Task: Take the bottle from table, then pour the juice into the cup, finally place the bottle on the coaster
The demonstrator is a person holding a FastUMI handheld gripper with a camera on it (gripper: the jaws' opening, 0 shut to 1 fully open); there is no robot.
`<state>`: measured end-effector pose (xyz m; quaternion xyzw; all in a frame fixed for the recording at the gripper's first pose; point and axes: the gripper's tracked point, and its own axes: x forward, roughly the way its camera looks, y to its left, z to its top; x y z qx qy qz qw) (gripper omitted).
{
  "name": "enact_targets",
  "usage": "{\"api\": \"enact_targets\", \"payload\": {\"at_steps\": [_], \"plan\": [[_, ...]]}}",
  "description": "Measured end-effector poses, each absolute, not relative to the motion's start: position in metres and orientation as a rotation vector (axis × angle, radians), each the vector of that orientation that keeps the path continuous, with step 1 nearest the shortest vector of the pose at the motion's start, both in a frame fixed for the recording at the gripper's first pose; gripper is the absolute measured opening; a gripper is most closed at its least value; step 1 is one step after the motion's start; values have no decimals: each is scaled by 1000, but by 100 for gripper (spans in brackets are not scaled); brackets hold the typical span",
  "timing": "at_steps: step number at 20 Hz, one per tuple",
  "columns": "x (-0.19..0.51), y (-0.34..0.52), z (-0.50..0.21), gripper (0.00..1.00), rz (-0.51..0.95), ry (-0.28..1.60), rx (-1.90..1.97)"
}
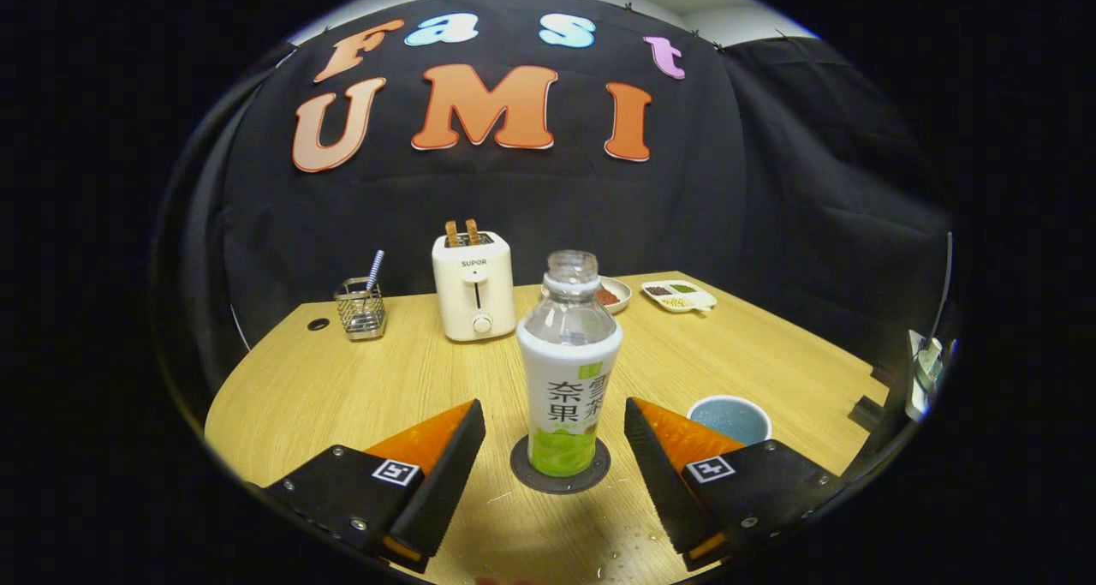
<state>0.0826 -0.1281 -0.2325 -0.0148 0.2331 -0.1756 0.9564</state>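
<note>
A clear uncapped bottle [568,367] with a white and green label stands upright on a dark round coaster [560,475] on the wooden table [342,396]. My gripper [555,414] is open, one finger on each side of the bottle's lower part, and neither finger touches it. A light blue cup [729,418] stands just beyond the right finger [664,452], to the right of the bottle. Small drops of liquid lie on the table near the right finger.
A white toaster [473,287] with two slices in it stands at the back, beyond the bottle. A wire holder [360,309] with a straw is to its left. A small dish [613,295] and a divided tray [679,295] sit at the far right edge.
</note>
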Motion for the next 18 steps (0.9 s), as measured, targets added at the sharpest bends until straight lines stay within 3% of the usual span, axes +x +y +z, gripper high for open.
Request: {"api": "enact_targets", "payload": {"at_steps": [12,18], "plan": [[39,33,-44,97,-89,263,-29],[0,78,13,97,12,172,58]]}}
